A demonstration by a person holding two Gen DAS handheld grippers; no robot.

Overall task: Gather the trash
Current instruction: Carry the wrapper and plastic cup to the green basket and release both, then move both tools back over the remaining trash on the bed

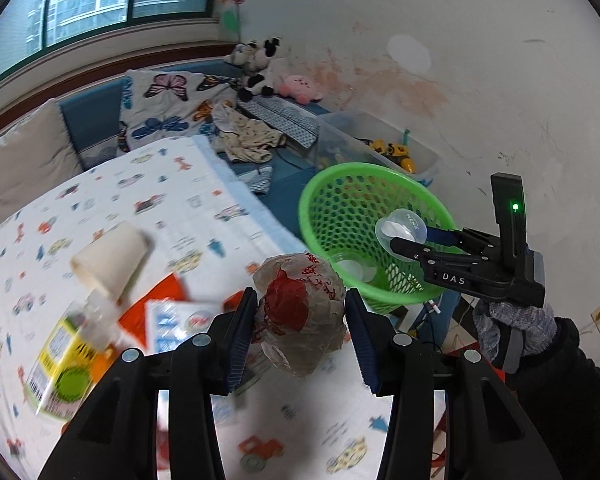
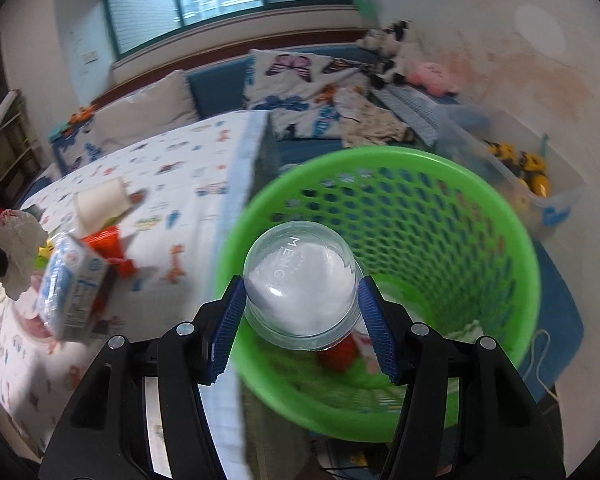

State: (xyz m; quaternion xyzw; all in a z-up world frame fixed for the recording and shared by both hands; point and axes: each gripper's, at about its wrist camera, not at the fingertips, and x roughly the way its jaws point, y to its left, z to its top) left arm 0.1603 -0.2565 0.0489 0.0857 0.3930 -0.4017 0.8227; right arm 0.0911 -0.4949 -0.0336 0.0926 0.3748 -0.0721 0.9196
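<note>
My left gripper [image 1: 300, 332] is shut on a crumpled paper wrapper with red print [image 1: 300, 312], held above the bed. My right gripper [image 2: 302, 322] is shut on a clear plastic cup [image 2: 300, 284] with white paper inside, held over the green mesh basket [image 2: 440, 216]. In the left wrist view the right gripper [image 1: 410, 242] holds the cup [image 1: 400, 230] over the basket [image 1: 340, 200]. The basket holds another clear cup [image 1: 354, 268] and some scraps. On the bed lie a paper cup [image 1: 112, 256], a yellow carton [image 1: 60, 372], a blue-white carton [image 2: 72, 292] and an orange packet [image 1: 156, 304].
The bed has a white sheet with a cartoon print [image 1: 180, 184]. Beyond it are a butterfly blanket [image 1: 168, 104], plush toys [image 1: 260, 68] and a clear bin of toy trucks [image 1: 396, 152] by the stained wall. The basket stands beside the bed's edge.
</note>
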